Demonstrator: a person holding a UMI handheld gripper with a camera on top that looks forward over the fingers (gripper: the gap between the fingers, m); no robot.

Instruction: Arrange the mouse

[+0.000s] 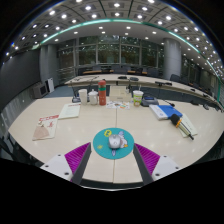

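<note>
A small white and grey mouse (116, 141) lies on a round teal mouse mat (100, 149) on the cream table, just ahead of my gripper (113, 158) and between its fingers. The fingers (77, 156) with their magenta pads are spread wide apart, one at each side of the mat, with clear gaps to the mouse. The gripper is open and holds nothing.
Beyond the mat, at the table's far side, stand cups and bottles (101, 93). Papers (68, 111) and a pink-marked sheet (44, 127) lie to the left. Books and pens (172, 115) lie to the right. Chairs and windows are behind.
</note>
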